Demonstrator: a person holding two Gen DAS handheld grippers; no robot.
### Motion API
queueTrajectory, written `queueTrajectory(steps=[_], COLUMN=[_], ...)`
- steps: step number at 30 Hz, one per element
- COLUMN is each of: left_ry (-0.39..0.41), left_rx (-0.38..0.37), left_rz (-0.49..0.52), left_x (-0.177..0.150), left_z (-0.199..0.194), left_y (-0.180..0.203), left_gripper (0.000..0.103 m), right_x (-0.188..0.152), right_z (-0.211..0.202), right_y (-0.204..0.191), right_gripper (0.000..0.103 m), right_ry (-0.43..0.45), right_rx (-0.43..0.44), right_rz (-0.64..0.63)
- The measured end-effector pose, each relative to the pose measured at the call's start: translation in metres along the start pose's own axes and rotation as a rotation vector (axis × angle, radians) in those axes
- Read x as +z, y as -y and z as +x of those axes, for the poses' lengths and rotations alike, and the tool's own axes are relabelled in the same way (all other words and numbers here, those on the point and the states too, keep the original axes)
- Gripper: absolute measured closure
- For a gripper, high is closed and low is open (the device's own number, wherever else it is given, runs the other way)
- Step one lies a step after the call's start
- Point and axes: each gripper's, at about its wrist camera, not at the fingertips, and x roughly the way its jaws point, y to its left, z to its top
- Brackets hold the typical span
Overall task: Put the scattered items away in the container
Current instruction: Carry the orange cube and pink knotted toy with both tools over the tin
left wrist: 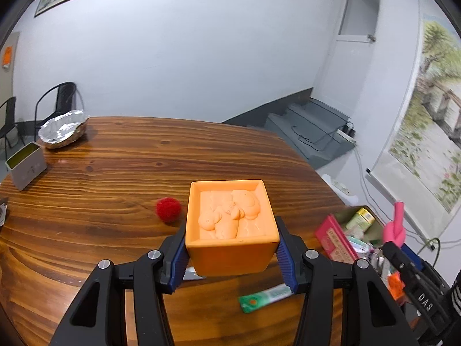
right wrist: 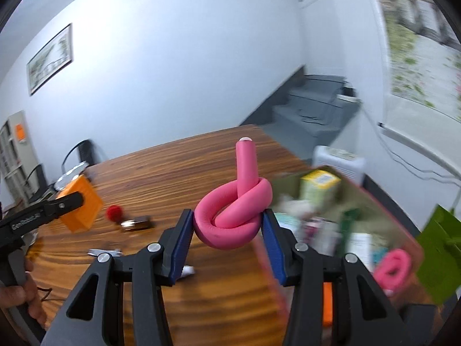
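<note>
My left gripper (left wrist: 230,255) is shut on an orange square box (left wrist: 232,227) with a moulded relief inside, lifted above the wooden table (left wrist: 115,155). The same box (right wrist: 82,203) and left gripper show at the left of the right wrist view. My right gripper (right wrist: 227,232) is shut on a knotted pink foam rod (right wrist: 234,212), also seen as a pink rod (left wrist: 394,226) in the left wrist view. The container (right wrist: 383,201), an olive-lined box full of items, sits at the table's right edge. A red pompom (left wrist: 168,209), a green sachet (left wrist: 263,297) and a small brown item (right wrist: 137,223) lie on the table.
A foil-lined basket (left wrist: 63,128) and a white open tin (left wrist: 26,168) stand at the table's far left. A pink booklet (left wrist: 335,239) leans in the container. Black chairs (left wrist: 57,101) stand behind the table. A green bag (right wrist: 440,255) sits right of the container. A hand (right wrist: 20,297) holds the left gripper's grip.
</note>
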Motion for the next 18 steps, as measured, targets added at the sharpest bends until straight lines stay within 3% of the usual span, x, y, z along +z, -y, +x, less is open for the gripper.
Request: queueTrajectory(steps=[9,18], left_ry=[-0.024,-0.054], left_rx=[-0.073,-0.152], left_rz=[0.082,0.191], left_x=[-0.004,-0.009], left_z=[0.004,0.018], left_y=[0.062,0.135], left_gripper=[0.048,0.048], right_x=[0.007,0.003], right_z=[-0.027,-0.026], right_y=[0.073,0.112], right_gripper=[0.051,0.051], right_ry=[0.026,-0.017], right_rx=[-0.135,-0.18], right_rz=[0.085,0.112])
